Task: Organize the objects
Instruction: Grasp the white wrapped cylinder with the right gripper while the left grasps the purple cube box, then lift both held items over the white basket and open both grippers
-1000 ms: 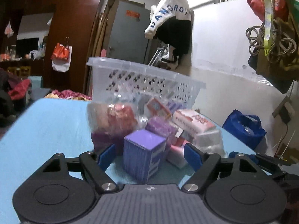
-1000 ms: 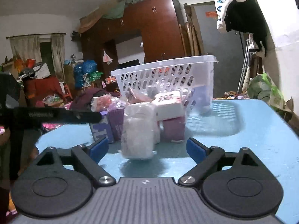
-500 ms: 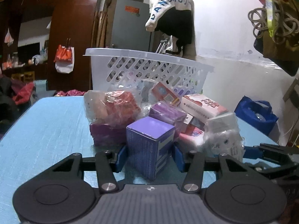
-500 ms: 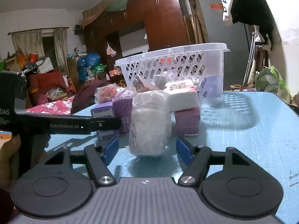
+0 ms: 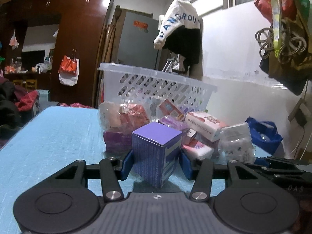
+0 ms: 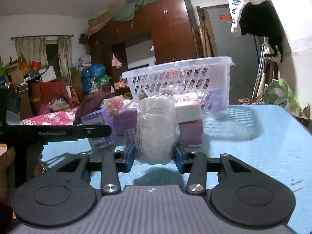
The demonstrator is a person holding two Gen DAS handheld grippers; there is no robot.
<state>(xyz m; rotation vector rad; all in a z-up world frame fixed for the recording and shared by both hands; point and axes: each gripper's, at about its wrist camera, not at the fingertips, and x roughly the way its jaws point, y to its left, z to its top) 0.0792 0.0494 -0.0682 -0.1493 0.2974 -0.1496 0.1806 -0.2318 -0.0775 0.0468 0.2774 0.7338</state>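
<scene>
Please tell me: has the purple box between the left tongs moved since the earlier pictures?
Cannot tell. The purple box keeps its place before the white basket and the pile; only the left tongs have closed onto its sides.

A lived-in home, a cluttered bedroom or living room. A tall brown wardrobe [image 6: 167, 29] has bedding piled on top, curtains [image 6: 29, 48] frame a far window, and a pink floral bed [image 6: 48, 117] sits at left among bags and clothes. A jacket [image 5: 181, 33] hangs on the white wall, bags [image 5: 282, 39] and coiled cord beside it. A plastic basket [image 5: 156, 83] stands on the blue surface [image 5: 48, 136].
</scene>
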